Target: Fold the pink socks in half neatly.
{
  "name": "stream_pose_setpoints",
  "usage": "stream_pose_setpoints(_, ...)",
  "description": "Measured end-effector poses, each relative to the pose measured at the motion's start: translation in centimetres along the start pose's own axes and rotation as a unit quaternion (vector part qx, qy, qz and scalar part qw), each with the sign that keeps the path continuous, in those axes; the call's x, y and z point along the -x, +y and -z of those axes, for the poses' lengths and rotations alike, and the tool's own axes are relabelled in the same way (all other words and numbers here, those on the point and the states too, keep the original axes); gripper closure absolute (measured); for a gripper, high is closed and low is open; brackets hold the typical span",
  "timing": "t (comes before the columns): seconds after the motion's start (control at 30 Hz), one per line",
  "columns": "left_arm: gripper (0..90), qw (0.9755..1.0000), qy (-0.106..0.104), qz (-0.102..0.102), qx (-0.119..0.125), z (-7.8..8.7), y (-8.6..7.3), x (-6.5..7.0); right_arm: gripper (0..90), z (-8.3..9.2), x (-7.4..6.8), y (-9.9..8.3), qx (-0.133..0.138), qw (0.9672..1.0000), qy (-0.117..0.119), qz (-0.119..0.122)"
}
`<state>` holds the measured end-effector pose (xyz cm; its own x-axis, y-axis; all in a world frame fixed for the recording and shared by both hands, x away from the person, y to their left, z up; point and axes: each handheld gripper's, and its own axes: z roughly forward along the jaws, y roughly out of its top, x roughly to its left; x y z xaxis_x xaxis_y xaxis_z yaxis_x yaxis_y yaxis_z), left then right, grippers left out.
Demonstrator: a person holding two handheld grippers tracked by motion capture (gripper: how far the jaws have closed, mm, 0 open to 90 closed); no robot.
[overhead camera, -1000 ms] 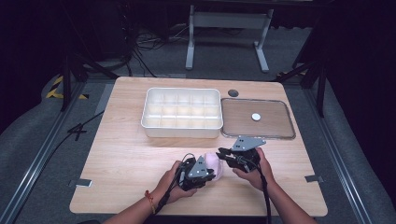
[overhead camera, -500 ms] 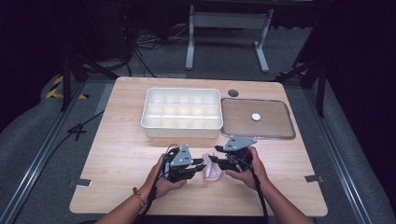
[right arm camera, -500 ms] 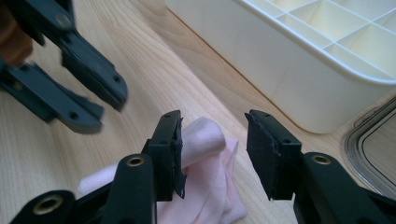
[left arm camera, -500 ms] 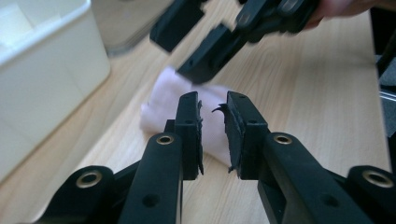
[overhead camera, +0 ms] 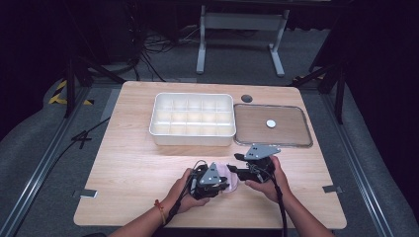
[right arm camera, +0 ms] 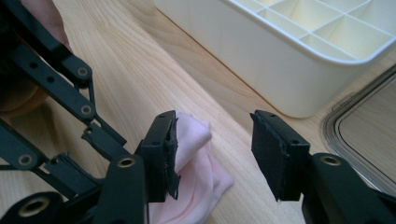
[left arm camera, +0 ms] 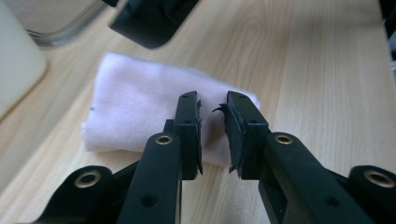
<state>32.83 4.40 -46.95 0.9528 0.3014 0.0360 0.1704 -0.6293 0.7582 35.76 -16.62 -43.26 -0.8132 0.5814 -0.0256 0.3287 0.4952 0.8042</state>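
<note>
The folded pale cloth is found on the counter near its front edge, between the two tools, its long axis running from one to the other. The left tool is narrowed over one end of it (whether fabric is pinched cannot be told). The right tool, its jaws just opened, stands half wide, one pad against the cloth. Behind lies the compartment box.

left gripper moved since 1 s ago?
Yes. The left gripper swung left, away from the lid, then came back beside the pink cloth, ending about where it began.
</note>
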Motion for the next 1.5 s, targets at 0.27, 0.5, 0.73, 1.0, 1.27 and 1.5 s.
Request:
stream_pose_setpoints(0.27,74.6,1.0,-0.002,0.003,-0.008,-0.9,-0.1,0.0,47.0,-1.3,0.1,-0.6,-0.015,0.9994,0.03,0.002)
stream_pose_setpoints(0.5,72.2,1.0,-0.008,-0.003,-0.003,0.3,-0.2,-0.4,43.4,-3.2,1.4,-1.5,-0.042,0.9972,0.054,-0.03)
stream_pose_setpoints(0.73,67.3,0.9999,0.003,-0.009,0.003,4.2,-0.6,-1.5,40.9,-3.8,2.7,-2.1,-0.059,0.9925,0.08,-0.072)
stream_pose_setpoints(1.0,48.9,0.9964,0.058,0.03,-0.055,7.9,-4.5,-3.7,43.5,-4.3,2.6,-2.1,-0.079,0.9867,0.119,-0.078)
stream_pose_setpoints(1.27,35.4,0.9879,0.099,0.08,-0.089,10.1,-8.9,-5.2,65.2,-4.6,2.2,-1.8,-0.091,0.9796,0.164,-0.073)
stream_pose_setpoints(1.5,31.6,0.987,0.102,0.093,-0.082,10.1,-9.4,-5.6,67.0,-3.7,1.6,-1.4,-0.068,0.9852,0.15,-0.048)
